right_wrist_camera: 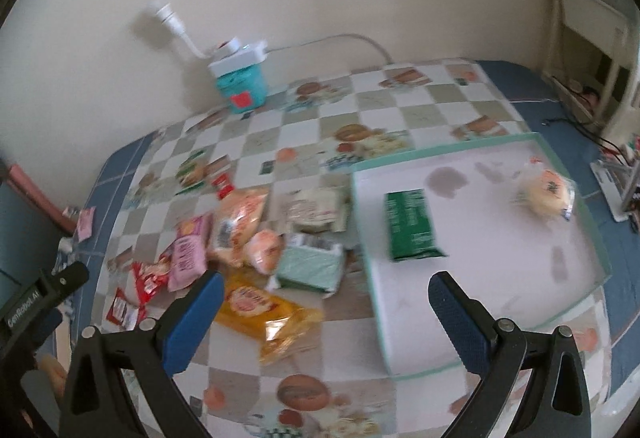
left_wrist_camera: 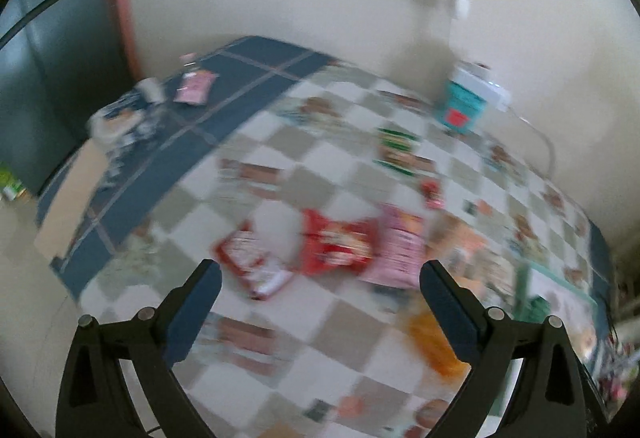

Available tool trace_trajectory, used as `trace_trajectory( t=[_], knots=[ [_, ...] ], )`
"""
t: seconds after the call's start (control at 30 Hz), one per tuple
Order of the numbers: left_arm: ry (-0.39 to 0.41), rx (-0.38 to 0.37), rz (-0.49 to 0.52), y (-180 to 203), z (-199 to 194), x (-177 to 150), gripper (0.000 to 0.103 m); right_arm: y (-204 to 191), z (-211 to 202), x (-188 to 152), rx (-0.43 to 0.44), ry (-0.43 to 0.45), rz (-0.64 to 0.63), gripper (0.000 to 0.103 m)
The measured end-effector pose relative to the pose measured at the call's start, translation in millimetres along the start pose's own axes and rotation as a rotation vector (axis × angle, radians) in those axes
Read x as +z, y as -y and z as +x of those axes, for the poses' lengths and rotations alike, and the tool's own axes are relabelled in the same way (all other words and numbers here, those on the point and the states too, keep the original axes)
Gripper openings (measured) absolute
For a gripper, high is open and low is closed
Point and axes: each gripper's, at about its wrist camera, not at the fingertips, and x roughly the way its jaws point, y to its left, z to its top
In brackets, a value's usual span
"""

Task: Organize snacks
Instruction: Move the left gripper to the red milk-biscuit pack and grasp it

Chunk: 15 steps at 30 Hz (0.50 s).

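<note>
Snack packets lie in a heap on the checkered tablecloth (right_wrist_camera: 400, 98). The right wrist view shows a yellow packet (right_wrist_camera: 260, 308), a mint-green packet (right_wrist_camera: 312, 266), a pink packet (right_wrist_camera: 188, 252) and red packets (right_wrist_camera: 148, 280). A white tray with a teal rim (right_wrist_camera: 568, 194) holds a dark green packet (right_wrist_camera: 412, 224) and a wrapped round bun (right_wrist_camera: 546, 194). My right gripper (right_wrist_camera: 322, 284) hangs open above the tray's near-left corner, nothing between its fingers. My left gripper (left_wrist_camera: 320, 274) is open over the blurred red packet (left_wrist_camera: 338, 248) and pink packet (left_wrist_camera: 400, 246), empty.
A teal and white container (right_wrist_camera: 240, 82) with a white hose and cable stands at the wall. A dark blue cloth (left_wrist_camera: 224, 98) with small packets covers the table's left end. White furniture (right_wrist_camera: 592, 38) stands at the right.
</note>
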Motion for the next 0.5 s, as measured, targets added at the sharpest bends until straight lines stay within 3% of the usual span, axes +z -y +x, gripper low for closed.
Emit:
trace_trajectory(
  t=[0.23, 0.5],
  knots=[
    [-0.066, 0.069, -0.109, -57.0, 23.6, 5.5, 0.099, -36.1, 21.7, -10.5, 0.010, -0.054, -0.056, 0.103],
    [-0.130, 0.032, -0.148, -72.8, 53.2, 6.4, 0.099, -53.4, 63.5, -26.4, 0.013, -0.175, -0.078, 0.103]
  ],
)
